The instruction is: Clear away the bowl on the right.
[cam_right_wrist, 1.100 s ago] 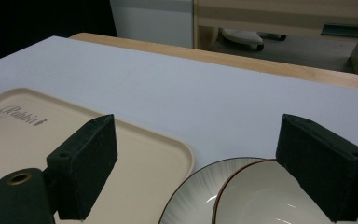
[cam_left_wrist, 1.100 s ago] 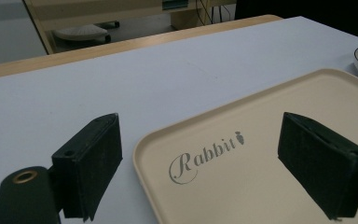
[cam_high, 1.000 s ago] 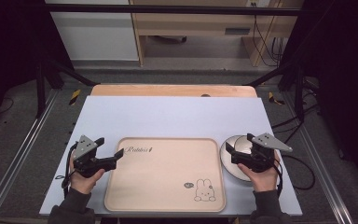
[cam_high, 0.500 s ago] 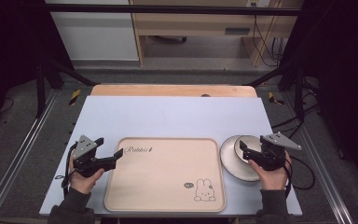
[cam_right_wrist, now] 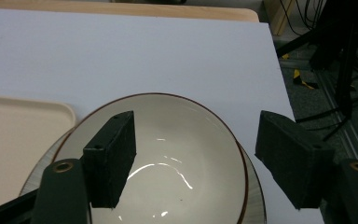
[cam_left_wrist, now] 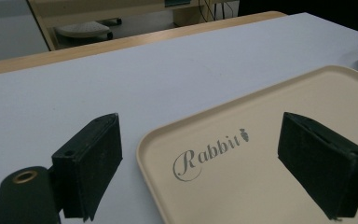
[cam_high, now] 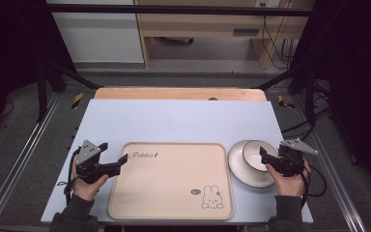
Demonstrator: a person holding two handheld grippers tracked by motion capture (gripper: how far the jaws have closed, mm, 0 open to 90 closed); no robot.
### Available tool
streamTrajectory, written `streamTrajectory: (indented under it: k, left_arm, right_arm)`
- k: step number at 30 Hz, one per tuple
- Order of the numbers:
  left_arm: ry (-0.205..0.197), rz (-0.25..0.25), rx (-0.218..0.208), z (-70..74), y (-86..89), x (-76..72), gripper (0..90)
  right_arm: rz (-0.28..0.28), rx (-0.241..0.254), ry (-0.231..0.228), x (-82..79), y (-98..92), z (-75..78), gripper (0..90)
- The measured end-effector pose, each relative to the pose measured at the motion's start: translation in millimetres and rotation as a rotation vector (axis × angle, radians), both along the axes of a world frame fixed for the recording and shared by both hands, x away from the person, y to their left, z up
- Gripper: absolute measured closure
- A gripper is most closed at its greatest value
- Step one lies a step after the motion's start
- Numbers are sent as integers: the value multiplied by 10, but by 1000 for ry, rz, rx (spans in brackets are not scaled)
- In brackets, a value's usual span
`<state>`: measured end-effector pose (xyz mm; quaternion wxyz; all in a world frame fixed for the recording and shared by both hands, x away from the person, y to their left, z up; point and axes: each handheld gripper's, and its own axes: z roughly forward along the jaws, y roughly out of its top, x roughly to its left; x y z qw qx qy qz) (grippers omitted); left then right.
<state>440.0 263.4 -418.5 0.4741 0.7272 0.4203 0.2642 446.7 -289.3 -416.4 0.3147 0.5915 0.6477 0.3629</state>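
Lettering comes first: "Rabbit" in grey script with a small carrot sits at the far-left corner of the beige rectangular plastic tray [cam_high: 171,180], and a little rabbit drawing marks its near-right corner. I see the tray lying flat on the pale lilac worktop [cam_high: 183,121], its near edge close to the worktop's near edge. Wide bare surface stretches beyond the tray to the wooden strip at the far side — plenty of room there.

My left tool [cam_left_wrist: 200,163] has its jaws wide apart, straddling the tray's far-left corner from just above; one jaw over the worktop, the other over the tray.

Right of the tray, just beside it, a cream ceramic bowl with a thin brown rim [cam_right_wrist: 168,158] rests on a grey round plate [cam_high: 244,175]. My right tool [cam_right_wrist: 205,158] is spread open over the bowl's right rim. Compared with a second ago it has shifted rightwards off the bowl's centre — the left one has not moved.
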Motion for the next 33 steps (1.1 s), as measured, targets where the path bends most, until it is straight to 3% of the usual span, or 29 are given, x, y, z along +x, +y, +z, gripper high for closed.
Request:
streamTrajectory:
  k: [11, 21, 33]
  left_arm:
    - [2, -2, 5, -5, -1, 3, 133]
    - [4, -3, 6, -7, -6, 2, 134]
    - [7, -3, 10, -15, -10, 7, 135]
  right_arm:
    - [-51, 4, 87, 64, -135, -153, 403]
    - [-53, 10, 142, 96, -180, -218, 499]
    - [-65, 38, 218, 134, -205, -251, 675]
